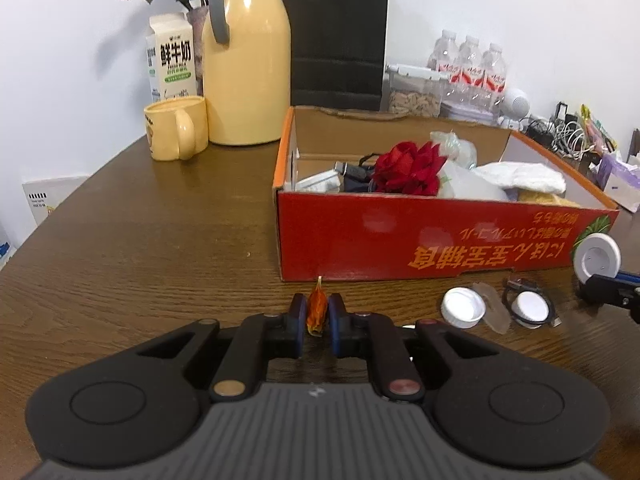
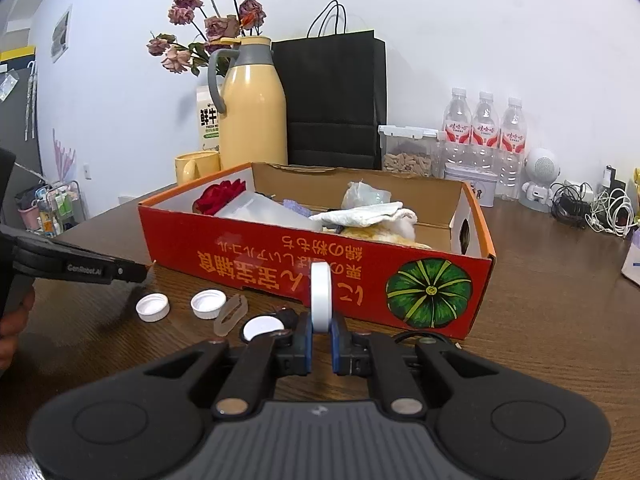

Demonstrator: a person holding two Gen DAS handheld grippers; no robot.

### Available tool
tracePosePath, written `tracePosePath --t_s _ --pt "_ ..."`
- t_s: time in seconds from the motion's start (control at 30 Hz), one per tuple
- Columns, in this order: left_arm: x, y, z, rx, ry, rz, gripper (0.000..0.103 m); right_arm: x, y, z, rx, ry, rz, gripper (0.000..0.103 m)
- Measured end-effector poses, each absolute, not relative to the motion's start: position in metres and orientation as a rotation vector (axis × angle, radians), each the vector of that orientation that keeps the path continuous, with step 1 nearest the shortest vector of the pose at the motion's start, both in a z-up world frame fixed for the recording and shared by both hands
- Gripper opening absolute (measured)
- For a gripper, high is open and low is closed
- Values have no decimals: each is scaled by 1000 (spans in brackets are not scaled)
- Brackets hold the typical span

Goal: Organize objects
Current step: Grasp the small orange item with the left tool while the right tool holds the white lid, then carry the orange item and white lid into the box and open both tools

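The left claw (image 1: 318,316) is pinching a small dried orange petal (image 1: 317,308), its long axis upright; the right claw (image 2: 321,334) is gripping a white round disc (image 2: 321,294) on edge. The open red cardboard box (image 1: 400,236) is lying directly ahead of both, above the brown wooden bench (image 1: 160,240).

L tongs (image 1: 317,316), R tongs (image 2: 321,334) clamped.

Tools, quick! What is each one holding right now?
Left tool: closed on a small orange dried petal.
Right tool: closed on a white round disc, held on edge.
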State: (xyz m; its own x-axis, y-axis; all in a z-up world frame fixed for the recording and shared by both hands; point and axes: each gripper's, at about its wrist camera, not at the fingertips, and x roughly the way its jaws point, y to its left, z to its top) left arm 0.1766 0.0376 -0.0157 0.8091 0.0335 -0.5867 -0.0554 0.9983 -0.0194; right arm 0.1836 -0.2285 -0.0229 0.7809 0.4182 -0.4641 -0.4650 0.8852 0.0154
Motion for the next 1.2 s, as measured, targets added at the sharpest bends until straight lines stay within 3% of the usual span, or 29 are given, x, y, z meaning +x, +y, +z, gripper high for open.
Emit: tracePosePath --t_s 0.53,0.93,1.2 --pt "160 7 50 -22 442 -45 12 176 -218 25 -114 317 504 8" --pt "214 -6 73 -70 402 -1 12 239 -205 50 -106 280 476 8" --pt "263 -21 65 -62 396 19 12 282 -200 27 -58 336 442 8"
